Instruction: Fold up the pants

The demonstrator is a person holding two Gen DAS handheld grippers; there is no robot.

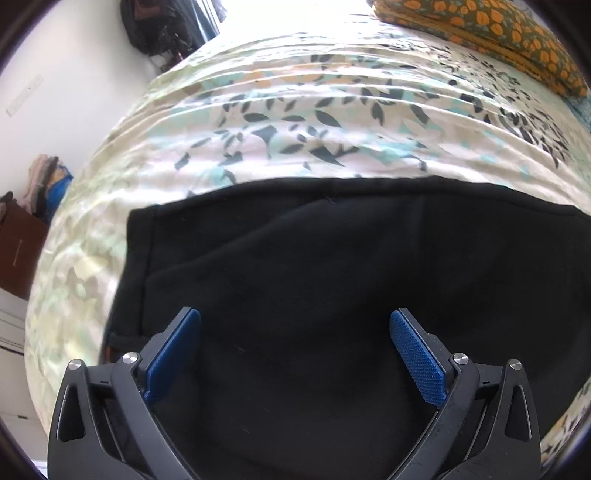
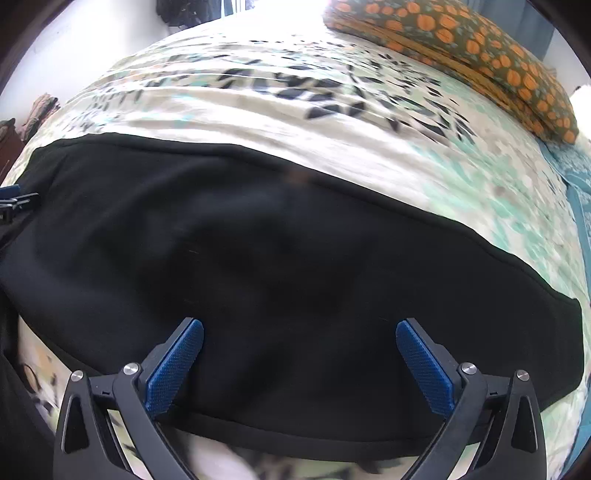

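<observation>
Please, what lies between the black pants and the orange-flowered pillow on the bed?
Only the leaf-printed bedsheet, wrinkled and otherwise bare. Both wrist views show this stretch between the black pants and the pillow; nothing else lies there.

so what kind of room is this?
Most likely a bedroom: the pants lie on a bed with a leaf-print sheet, an orange-flowered pillow sits at its far end, and dark clothes hang by the wall.

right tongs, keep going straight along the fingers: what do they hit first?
Most likely the black pants. The right tongs stand open and empty, angled down at the dark fabric spread over the leaf-print bedsheet, with nothing visible between. Depth is hard to judge in the fisheye view.
</observation>
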